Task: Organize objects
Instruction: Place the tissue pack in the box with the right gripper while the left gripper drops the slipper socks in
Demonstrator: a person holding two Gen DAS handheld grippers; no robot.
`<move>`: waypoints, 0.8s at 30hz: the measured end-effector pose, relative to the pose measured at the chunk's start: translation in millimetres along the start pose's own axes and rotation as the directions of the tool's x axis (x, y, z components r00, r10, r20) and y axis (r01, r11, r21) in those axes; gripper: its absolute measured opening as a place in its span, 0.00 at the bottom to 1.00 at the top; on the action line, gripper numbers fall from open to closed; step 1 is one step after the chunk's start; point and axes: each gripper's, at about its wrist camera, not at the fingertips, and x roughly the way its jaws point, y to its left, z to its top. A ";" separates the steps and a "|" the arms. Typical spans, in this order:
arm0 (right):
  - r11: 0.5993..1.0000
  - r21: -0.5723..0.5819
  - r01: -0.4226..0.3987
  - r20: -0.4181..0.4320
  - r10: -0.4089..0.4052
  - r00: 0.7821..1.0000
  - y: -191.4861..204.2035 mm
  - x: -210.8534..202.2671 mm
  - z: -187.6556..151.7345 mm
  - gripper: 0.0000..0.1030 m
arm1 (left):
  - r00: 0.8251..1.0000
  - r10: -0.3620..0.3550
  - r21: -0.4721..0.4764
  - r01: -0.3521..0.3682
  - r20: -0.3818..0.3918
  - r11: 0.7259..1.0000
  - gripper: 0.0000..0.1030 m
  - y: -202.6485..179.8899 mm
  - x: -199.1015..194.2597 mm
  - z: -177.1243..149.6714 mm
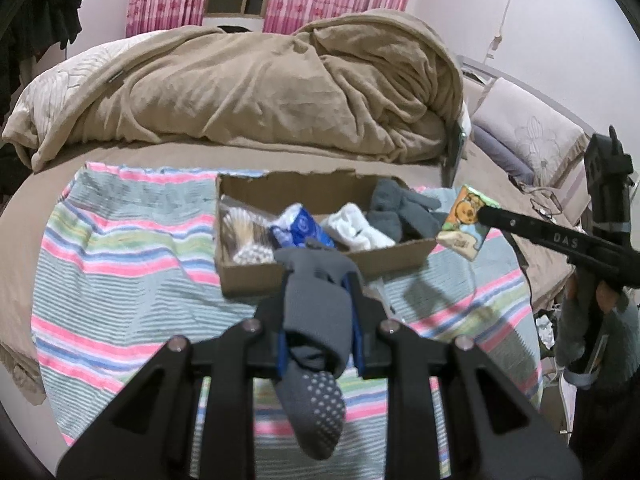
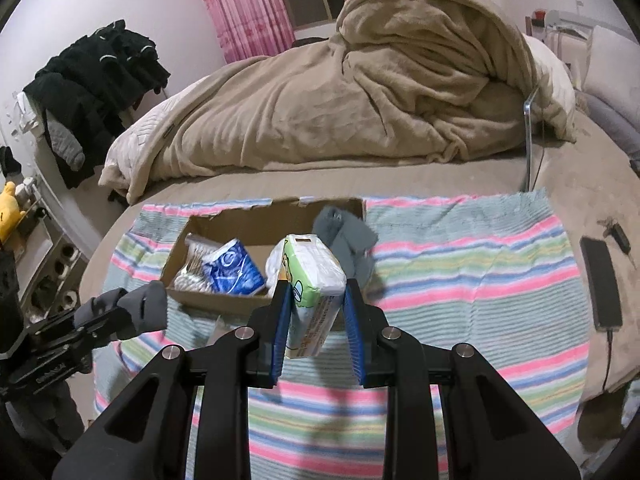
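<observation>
A cardboard box (image 1: 256, 272) sits on a striped towel (image 1: 120, 264) on the bed. It holds cotton swabs (image 1: 246, 236), a blue packet (image 1: 300, 226), white socks (image 1: 360, 228) and grey socks (image 1: 404, 208). My left gripper (image 1: 318, 292) is shut on a grey grip sock (image 1: 316, 320), held above the towel just in front of the box. My right gripper (image 2: 316, 292) is shut on a tissue pack (image 2: 312, 280) with cartoon print, held above the box's near right corner (image 2: 256, 300). The pack also shows in the left wrist view (image 1: 464, 222).
A rumpled tan blanket (image 1: 260, 88) fills the back of the bed. A phone on a cable (image 2: 600, 280) lies right of the towel. Pillows (image 1: 528, 136) lie at the right. Dark clothes (image 2: 100, 88) hang at the left, by a shelf with a yellow toy (image 2: 8, 208).
</observation>
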 end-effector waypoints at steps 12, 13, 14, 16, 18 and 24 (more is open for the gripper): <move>0.995 -0.038 0.093 0.023 -0.092 0.996 -10.3 33.6 23.6 0.27 | 1.000 0.006 -0.012 -0.005 0.021 1.000 0.23 9.8 16.4 21.5; 0.995 -0.041 0.096 0.021 -0.095 0.995 -9.7 38.1 24.6 0.27 | 1.000 0.005 -0.012 -0.005 0.019 1.000 0.23 10.1 18.8 22.4; 0.994 -0.044 0.098 0.018 -0.097 0.995 -9.0 41.4 25.4 0.27 | 1.000 0.004 -0.012 -0.004 0.017 1.000 0.23 9.7 21.2 23.2; 0.993 -0.054 0.107 0.011 -0.106 0.994 -7.3 50.7 26.0 0.27 | 1.000 0.003 -0.013 -0.003 0.014 1.000 0.23 10.4 25.8 24.5; 0.990 -0.066 0.121 0.005 -0.121 0.993 -5.8 58.1 25.9 0.27 | 1.000 0.002 -0.015 -0.001 0.010 1.000 0.23 11.4 31.4 26.3; 0.991 -0.069 0.119 -0.031 -0.121 0.992 -7.6 82.0 23.9 0.26 | 1.000 -0.006 -0.018 0.006 0.003 1.000 0.23 11.8 43.6 31.2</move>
